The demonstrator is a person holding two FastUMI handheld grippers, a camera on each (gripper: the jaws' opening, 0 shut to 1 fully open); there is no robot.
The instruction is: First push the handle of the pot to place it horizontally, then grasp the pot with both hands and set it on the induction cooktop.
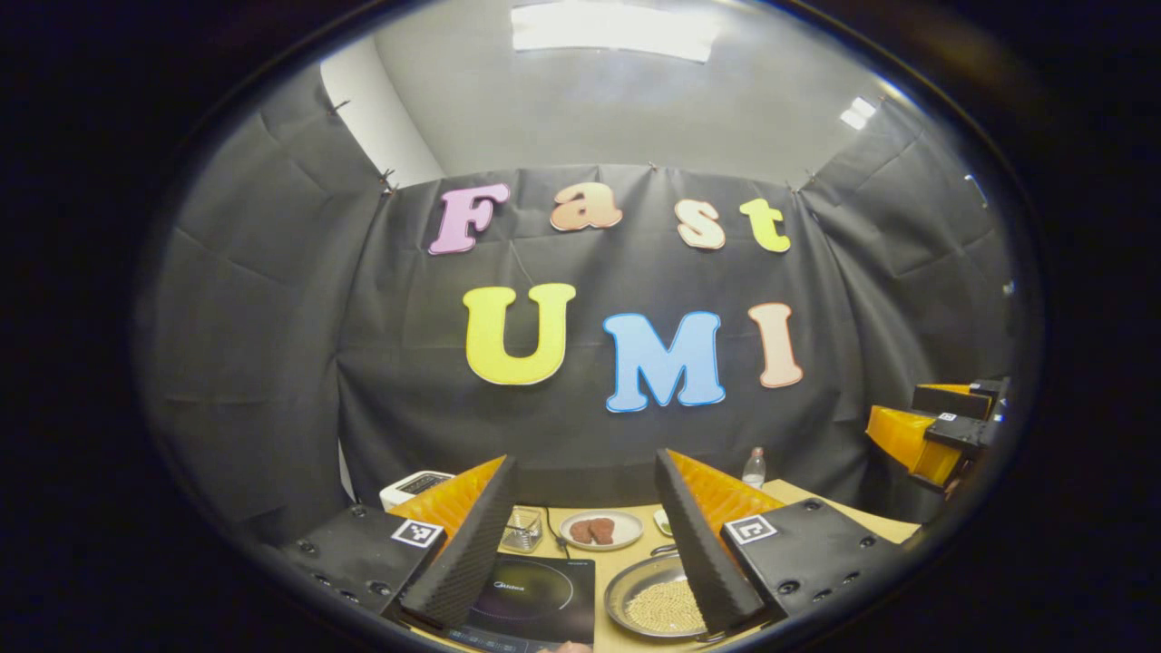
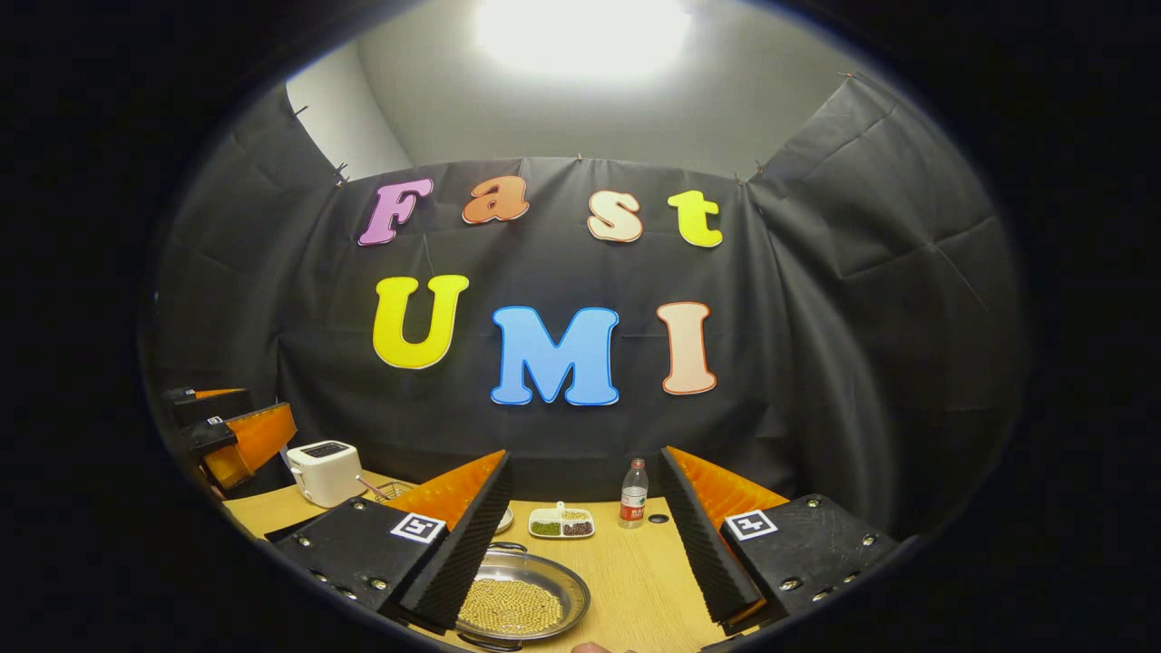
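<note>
open left claw, wooden table, pot

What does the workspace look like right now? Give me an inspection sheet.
Surface: wooden table.
Job's things: pot holding pale beads, beside the induction cooktop, not on it.
Clutter: toaster, bottle, plate with brown pieces, divided dish, glass container.
Grippers: left gripper and right gripper both open, above the table.
Cables: dark cord behind the cooktop.
Surroundings: black cloth walls, ceiling light.
</note>
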